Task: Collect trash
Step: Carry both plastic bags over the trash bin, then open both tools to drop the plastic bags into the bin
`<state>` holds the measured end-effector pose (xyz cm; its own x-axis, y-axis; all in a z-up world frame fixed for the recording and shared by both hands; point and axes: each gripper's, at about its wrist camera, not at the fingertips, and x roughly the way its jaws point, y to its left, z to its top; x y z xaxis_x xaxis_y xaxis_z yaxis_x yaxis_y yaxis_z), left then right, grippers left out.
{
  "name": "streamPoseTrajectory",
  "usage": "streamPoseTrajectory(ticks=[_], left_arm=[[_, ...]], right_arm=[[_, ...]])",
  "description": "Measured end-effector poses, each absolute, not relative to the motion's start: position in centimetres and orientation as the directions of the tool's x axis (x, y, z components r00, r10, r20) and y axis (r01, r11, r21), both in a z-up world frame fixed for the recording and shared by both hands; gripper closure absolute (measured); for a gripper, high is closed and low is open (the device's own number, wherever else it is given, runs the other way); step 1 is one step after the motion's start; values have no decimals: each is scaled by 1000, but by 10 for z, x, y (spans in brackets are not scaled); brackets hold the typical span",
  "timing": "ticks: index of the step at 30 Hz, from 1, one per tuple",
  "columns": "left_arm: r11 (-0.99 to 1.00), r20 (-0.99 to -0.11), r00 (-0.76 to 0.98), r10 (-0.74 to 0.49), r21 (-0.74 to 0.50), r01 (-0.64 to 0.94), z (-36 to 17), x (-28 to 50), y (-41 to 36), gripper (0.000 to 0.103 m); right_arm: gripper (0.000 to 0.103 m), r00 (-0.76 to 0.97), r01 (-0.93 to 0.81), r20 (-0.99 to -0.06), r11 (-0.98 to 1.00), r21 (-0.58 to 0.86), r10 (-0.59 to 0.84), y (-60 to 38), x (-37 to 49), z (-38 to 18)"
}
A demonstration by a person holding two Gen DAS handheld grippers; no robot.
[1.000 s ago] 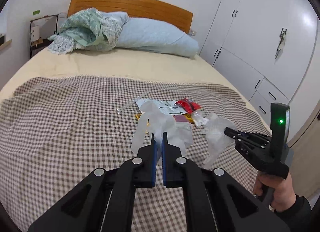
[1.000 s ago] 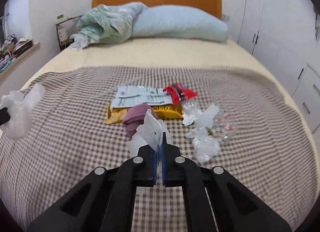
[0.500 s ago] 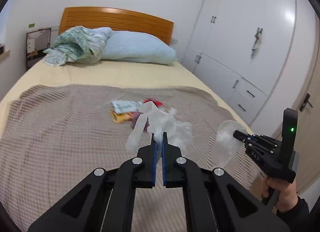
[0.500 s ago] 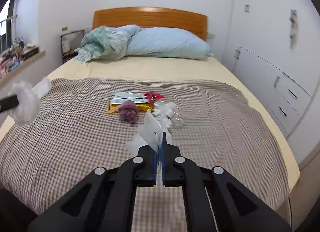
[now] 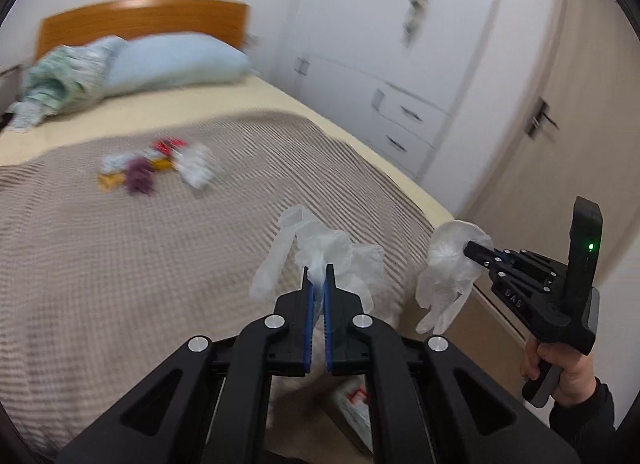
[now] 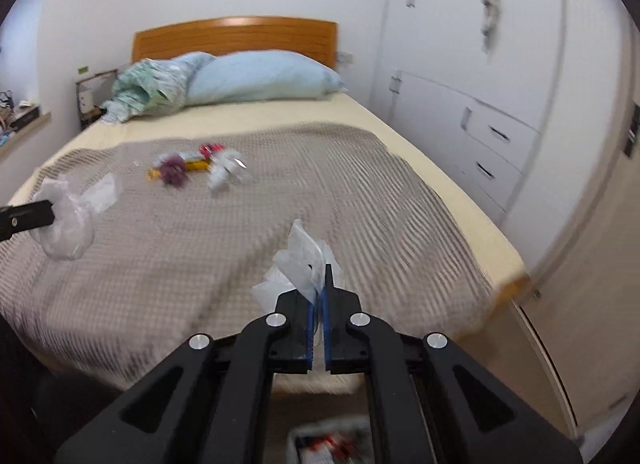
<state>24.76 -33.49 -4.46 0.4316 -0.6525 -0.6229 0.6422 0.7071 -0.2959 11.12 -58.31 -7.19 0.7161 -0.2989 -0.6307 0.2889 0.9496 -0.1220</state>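
Both grippers have pulled back from the middle of the bed (image 6: 360, 223) toward its foot edge, and the trash pile (image 6: 196, 169) that lay just beyond the fingertips a second ago now sits far off, at about 11 o'clock in both wrist views.

The left gripper (image 5: 318, 276) is clamped on a clear plastic glove (image 5: 320, 252) that fans out at 12 o'clock from its tips. The right gripper (image 6: 320, 276) pinches a second clear glove (image 6: 304, 260); in the left wrist view it hangs at 3 o'clock, a hand (image 5: 560, 368) on the handle.

The bed carries a brown checked blanket (image 5: 140, 248) over a cream sheet, with a blue pillow (image 6: 260, 75) and wooden headboard (image 6: 236, 33) at 12 o'clock. White wardrobes (image 6: 480, 63) fill 2 o'clock. A bin with wrappers (image 6: 328, 442) shows at 6 o'clock, below the bed's foot.
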Motion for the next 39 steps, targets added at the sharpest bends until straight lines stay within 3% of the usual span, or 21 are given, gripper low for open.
streamPoseTrajectory(ticks=[9,15,19,24,27,29,31,39], left_arm=[[556,-747,176,-641,-293,778,-133,175,-447,102],[529,-879,-25,-476,-309,791,-243,158,-503,102],[571,-913,-185,-365,-376,730,-313,159,-531,102],[570,-938,-227,-260,-339,748,-362,151,-564,102],[585,-958,-215,-190,-287,759,-396,148,-579,102],[586,-962,-228,-152,-274,763,-415,148,-584,101],[574,-964,-223,-146,-266,775,-422,148,-591,101],[509,-974,-168,-154,-224,831,-438,140,-612,99]], right_arm=[[100,552,365,-787,929,-68,-274,-635,11,-181],[99,384,321,-890,940,-119,-244,-643,1,-274],[99,297,279,-924,947,-157,-241,-650,6,-325],[99,208,182,-937,952,-246,-281,-654,21,-379],[87,149,167,-941,945,-280,-305,-662,27,-400],[65,162,205,-945,946,-250,-285,-671,22,-400],[53,229,273,-948,949,-158,-223,-681,10,-390],[53,298,471,-934,881,-35,-196,-704,-18,-365]])
